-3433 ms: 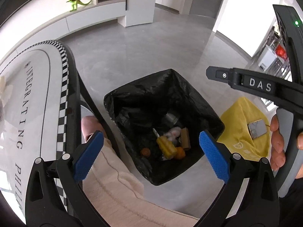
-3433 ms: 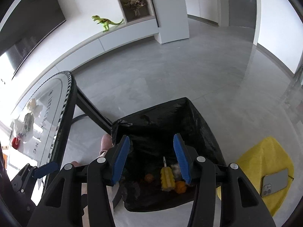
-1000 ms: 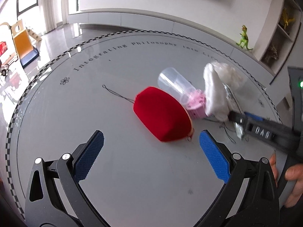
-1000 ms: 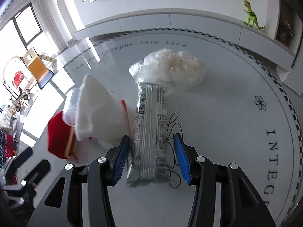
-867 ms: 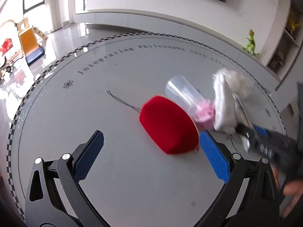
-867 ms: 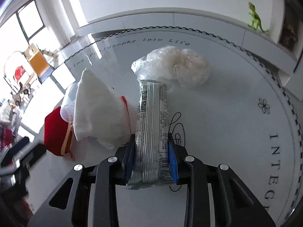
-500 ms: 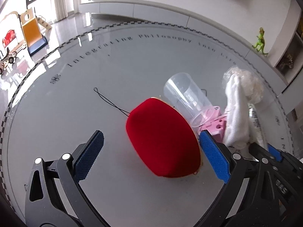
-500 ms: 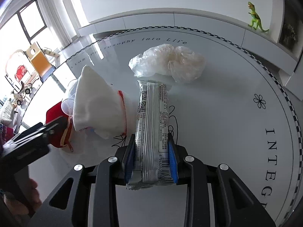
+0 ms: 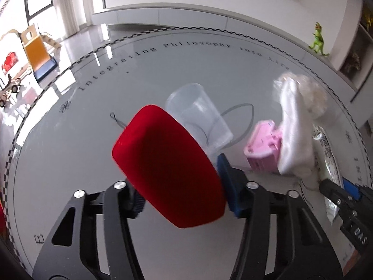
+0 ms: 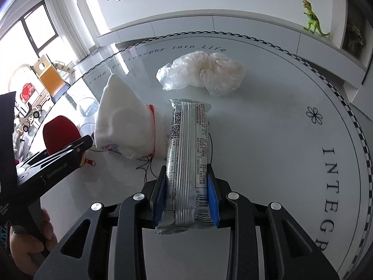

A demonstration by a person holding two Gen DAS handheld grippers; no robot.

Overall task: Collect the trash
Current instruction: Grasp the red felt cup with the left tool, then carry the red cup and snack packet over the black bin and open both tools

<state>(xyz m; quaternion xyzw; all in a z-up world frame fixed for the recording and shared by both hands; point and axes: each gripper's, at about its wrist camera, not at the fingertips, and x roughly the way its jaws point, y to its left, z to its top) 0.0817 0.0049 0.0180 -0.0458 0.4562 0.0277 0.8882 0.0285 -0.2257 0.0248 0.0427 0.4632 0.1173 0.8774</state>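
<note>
The left gripper (image 9: 184, 186) tilts steeply down toward the table, and its jaws have just been closing until the blue pads press both sides of the red pouch (image 9: 167, 170). The right gripper (image 10: 186, 196), angled down alike, clamps the silver snack wrapper (image 10: 188, 156) near its lower end.

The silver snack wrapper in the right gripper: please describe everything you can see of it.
The silver snack wrapper is a long, narrow foil-like packet with crimped ends, lengthwise ridges down the middle, small black print, a QR code near the far end and a barcode near the near end. It looks sealed and full. It points away from the camera over the round table. The right gripper is shut on its near part, blue fingers pressing both sides. Its far end lies beside a white cloth.
</note>
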